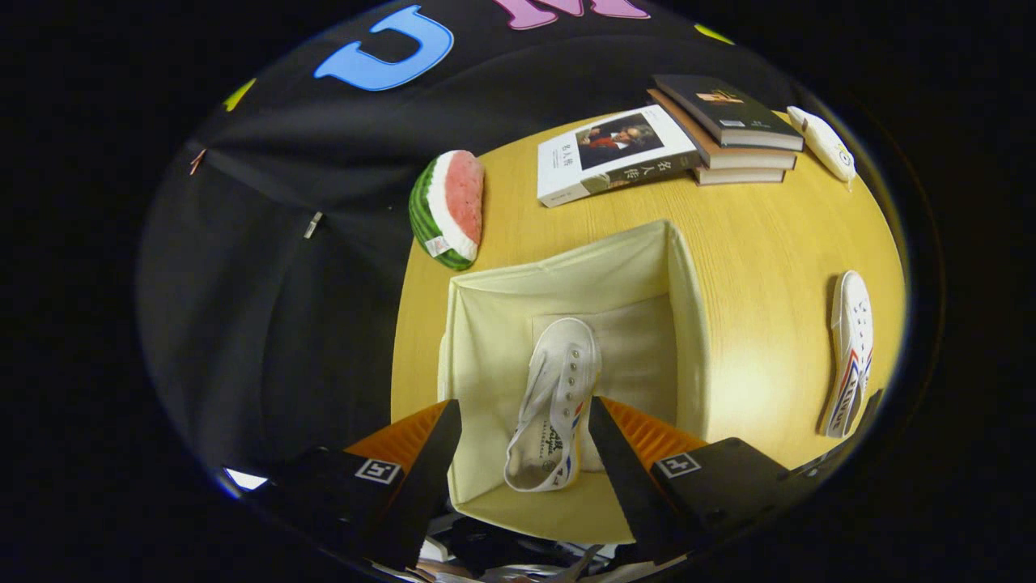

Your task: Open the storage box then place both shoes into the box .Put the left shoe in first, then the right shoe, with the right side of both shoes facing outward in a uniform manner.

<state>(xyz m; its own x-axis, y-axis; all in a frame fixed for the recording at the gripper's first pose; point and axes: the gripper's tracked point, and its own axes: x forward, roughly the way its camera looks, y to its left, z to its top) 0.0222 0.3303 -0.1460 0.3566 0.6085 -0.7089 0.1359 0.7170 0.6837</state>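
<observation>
As tongs [524, 453] gape, shoe [554, 405] toe pointing ahead

Handheld two-finger gripper [524, 453]: two flat black wedge-shaped fingers [433, 461], tapering toward the tips, each backed by a bright orange ribbed panel. Behind them, blocky matte-black housings, each carrying a small white square tag with a black pattern. Fingers stand wide apart, nothing pressed between them.
</observation>
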